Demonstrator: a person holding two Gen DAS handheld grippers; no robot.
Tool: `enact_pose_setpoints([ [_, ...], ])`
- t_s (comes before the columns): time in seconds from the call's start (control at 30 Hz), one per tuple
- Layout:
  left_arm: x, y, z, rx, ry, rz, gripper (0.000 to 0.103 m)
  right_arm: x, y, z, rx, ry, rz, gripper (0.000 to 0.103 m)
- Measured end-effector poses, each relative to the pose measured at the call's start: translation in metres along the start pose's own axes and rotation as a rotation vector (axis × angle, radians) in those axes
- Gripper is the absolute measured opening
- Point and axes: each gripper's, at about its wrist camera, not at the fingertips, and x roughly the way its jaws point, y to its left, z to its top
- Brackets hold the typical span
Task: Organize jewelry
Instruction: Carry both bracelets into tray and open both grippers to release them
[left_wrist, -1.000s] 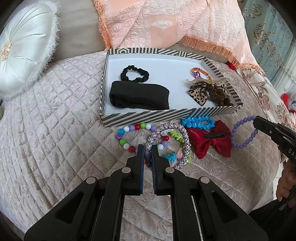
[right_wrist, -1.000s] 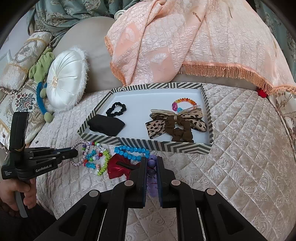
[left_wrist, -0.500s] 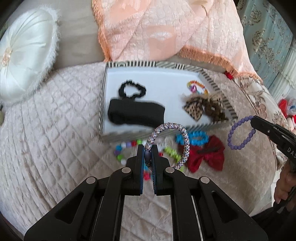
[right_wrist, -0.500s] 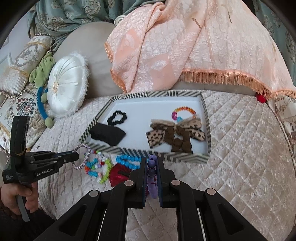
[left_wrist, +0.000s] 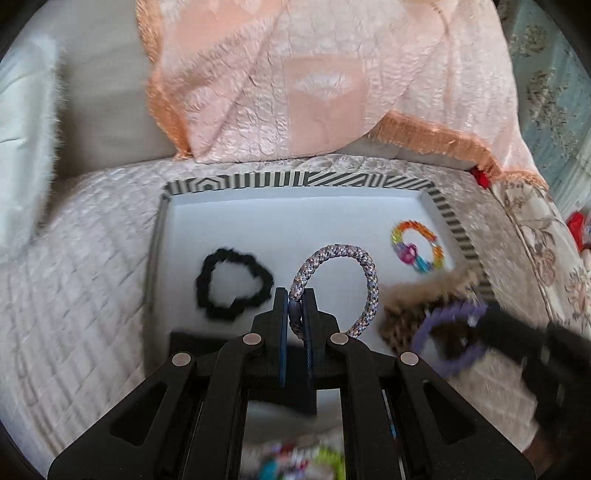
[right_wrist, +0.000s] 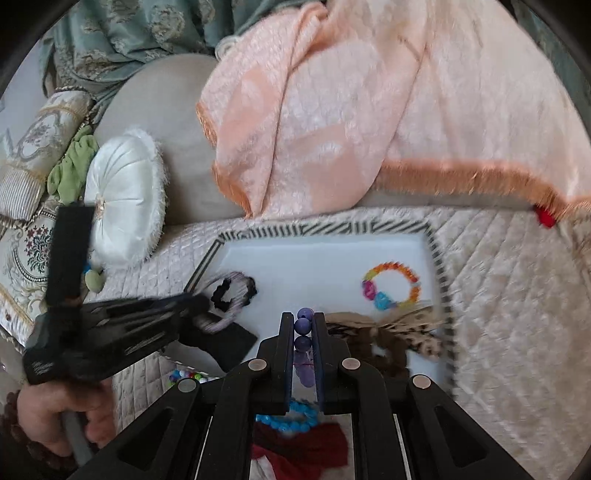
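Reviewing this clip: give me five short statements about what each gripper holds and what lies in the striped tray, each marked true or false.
1. The left gripper is shut on the braided bracelet. True.
2. The right gripper is open with nothing in it. False: its fingers clamp the purple bead bracelet.
3. A rainbow bead bracelet lies inside the striped tray. True.
4. The black scrunchie lies on the quilt outside the tray. False: it lies on the tray's white floor.
5. The blue bead bracelet is already in the tray. False: it lies on the quilt beside the red bow.
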Motion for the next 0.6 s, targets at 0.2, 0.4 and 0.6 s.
enact_pose_setpoints([
  [0.2,0.041,0.007,0.009,-0.039,0.053,-0.015,0.006,0.031,0.000,-0.001,0.062,0.043,0.125,0.009],
  [0.4,0.058,0.004,0.006,-0.025,0.081,0.000,0.006,0.063,-0.019,-0.017,0.096,0.137,0.086,0.009],
  [0.6,0.057,0.000,0.002,-0.002,0.075,0.028,0.007,0.072,-0.026,-0.027,0.062,0.180,0.019,0.009],
])
